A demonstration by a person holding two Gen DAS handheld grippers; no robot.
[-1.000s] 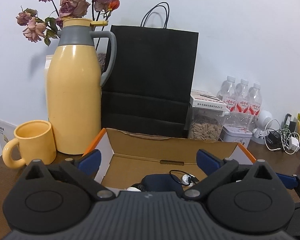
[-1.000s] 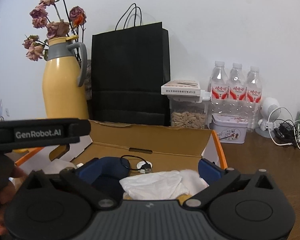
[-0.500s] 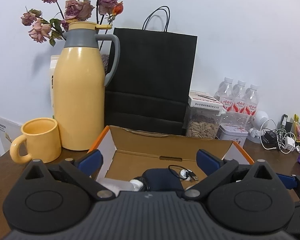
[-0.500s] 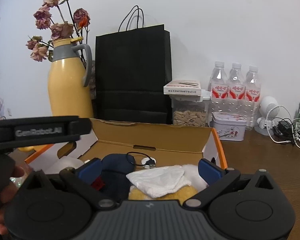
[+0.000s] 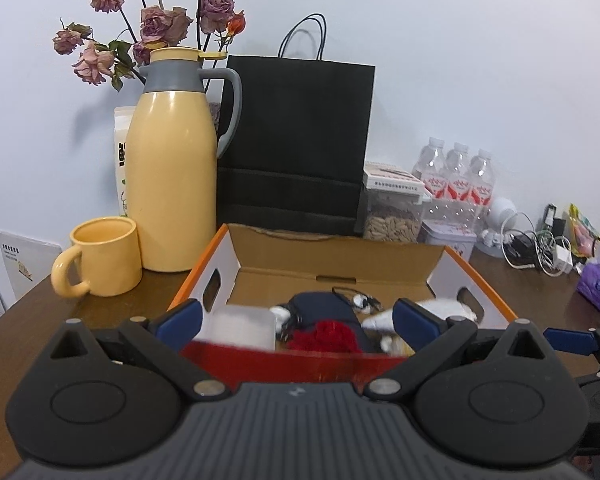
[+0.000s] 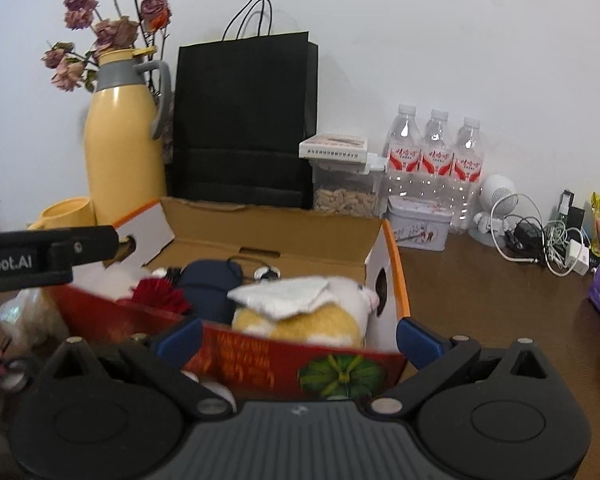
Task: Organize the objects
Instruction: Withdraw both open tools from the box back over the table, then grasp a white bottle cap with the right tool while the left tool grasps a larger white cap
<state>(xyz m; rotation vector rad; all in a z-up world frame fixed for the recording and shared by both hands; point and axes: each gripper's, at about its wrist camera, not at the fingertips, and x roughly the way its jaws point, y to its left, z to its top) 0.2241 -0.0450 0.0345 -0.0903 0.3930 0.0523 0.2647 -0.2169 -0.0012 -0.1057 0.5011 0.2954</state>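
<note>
At lower left, our left gripper (image 5: 296,316) hangs with jaws released; centre frame sits the cardboard box (image 5: 336,268) (already full). At right, our right gripper (image 6: 298,332), also released, should clear the red flap (image 6: 300,364) gently.

You face a plain white wall (image 5: 460,60), evenly lit, with soft shadows behind whatever stands against it. Below it runs a dark brown wooden table (image 6: 480,300) (its grain shows best at your right), reaching the wall along its far edge.
</note>
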